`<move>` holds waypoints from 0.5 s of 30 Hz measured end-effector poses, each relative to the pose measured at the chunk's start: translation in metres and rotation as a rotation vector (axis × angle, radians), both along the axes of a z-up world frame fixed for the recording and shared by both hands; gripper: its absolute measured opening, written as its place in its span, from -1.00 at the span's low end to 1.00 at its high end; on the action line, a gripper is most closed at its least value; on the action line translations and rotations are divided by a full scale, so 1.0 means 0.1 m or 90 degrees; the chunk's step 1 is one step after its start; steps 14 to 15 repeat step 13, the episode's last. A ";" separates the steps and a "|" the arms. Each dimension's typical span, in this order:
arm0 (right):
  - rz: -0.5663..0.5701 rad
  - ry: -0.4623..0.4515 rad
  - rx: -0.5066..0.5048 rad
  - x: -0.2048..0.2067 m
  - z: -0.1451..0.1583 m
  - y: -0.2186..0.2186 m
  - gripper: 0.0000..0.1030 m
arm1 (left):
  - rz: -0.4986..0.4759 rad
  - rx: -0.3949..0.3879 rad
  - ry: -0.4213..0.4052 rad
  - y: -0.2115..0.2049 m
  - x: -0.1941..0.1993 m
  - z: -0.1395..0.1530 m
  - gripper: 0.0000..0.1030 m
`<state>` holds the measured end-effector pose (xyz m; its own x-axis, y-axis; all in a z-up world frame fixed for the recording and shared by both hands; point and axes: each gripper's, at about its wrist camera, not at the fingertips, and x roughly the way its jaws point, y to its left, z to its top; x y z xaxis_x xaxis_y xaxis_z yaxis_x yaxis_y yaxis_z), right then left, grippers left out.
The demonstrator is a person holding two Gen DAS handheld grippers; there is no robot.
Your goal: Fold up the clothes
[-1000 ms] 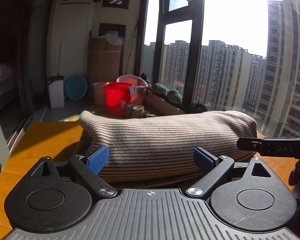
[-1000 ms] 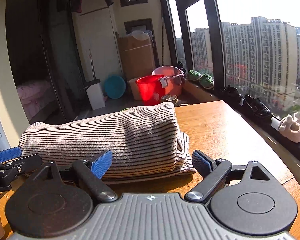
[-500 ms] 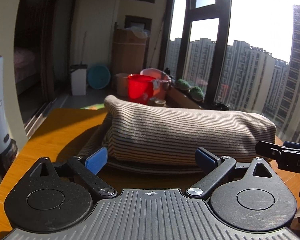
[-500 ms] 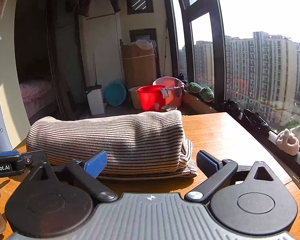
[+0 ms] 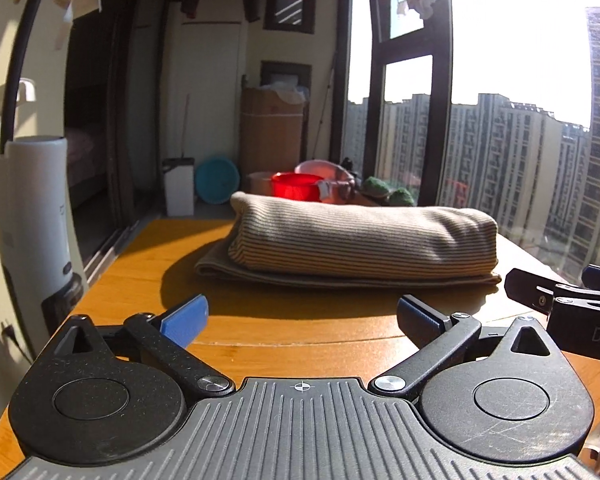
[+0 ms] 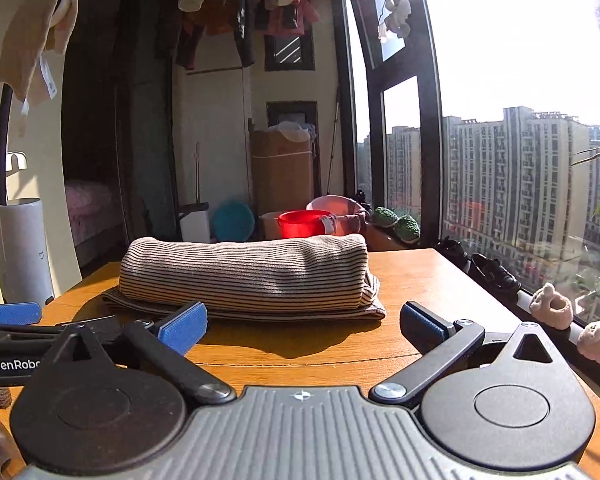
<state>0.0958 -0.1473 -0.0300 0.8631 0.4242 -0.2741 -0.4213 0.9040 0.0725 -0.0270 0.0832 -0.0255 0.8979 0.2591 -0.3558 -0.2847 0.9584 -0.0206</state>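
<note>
A striped beige garment [image 5: 360, 244] lies folded in a thick bundle on the wooden table [image 5: 260, 332]; it also shows in the right wrist view [image 6: 248, 276]. My left gripper [image 5: 302, 318] is open and empty, held back from the bundle's near edge. My right gripper [image 6: 302, 322] is open and empty, also short of the bundle. The right gripper shows at the right edge of the left wrist view [image 5: 572, 304]. The left gripper shows at the left edge of the right wrist view [image 6: 12, 320].
A white cylindrical appliance [image 5: 36, 216] stands at the table's left. A red bucket [image 6: 304, 224], pink basin and cardboard box [image 6: 282, 172] stand on the floor behind. Windows run along the right; shoes [image 6: 496, 276] lie on the sill. Clothes hang overhead.
Both grippers have pulled back from the folded garment and risen a little. The bundle now lies farther off, untouched on the table. Both stay open.
</note>
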 end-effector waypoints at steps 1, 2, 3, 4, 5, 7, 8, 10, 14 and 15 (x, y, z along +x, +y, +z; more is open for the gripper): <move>0.000 0.002 0.000 -0.01 0.00 -0.01 1.00 | 0.001 0.011 0.001 -0.04 -0.02 0.00 1.00; -0.001 0.005 0.003 -0.02 0.00 -0.01 1.00 | 0.003 0.015 0.004 -0.07 -0.04 0.00 1.00; -0.002 0.008 0.006 -0.04 0.01 -0.02 1.00 | 0.002 0.012 0.006 -0.08 -0.04 0.01 1.00; -0.003 0.010 0.010 -0.07 0.01 -0.02 1.00 | 0.001 0.009 0.008 -0.09 -0.04 0.01 1.00; -0.005 0.013 0.013 -0.08 0.00 -0.03 1.00 | 0.001 0.007 0.010 -0.09 -0.04 0.02 1.00; -0.009 0.017 0.017 -0.07 0.00 -0.05 1.00 | 0.007 0.004 0.016 -0.09 -0.04 0.02 1.00; -0.011 0.019 0.018 -0.06 0.00 -0.06 1.00 | 0.010 0.002 0.018 -0.09 -0.03 0.02 1.00; -0.014 0.026 0.020 -0.06 -0.01 -0.07 1.00 | 0.015 -0.001 0.020 -0.07 -0.03 0.00 1.00; -0.019 0.032 0.014 -0.07 -0.02 -0.07 1.00 | 0.020 -0.013 0.013 -0.03 -0.06 -0.01 1.00; -0.019 0.032 0.014 -0.07 -0.02 -0.07 1.00 | 0.020 -0.013 0.013 -0.03 -0.06 -0.01 1.00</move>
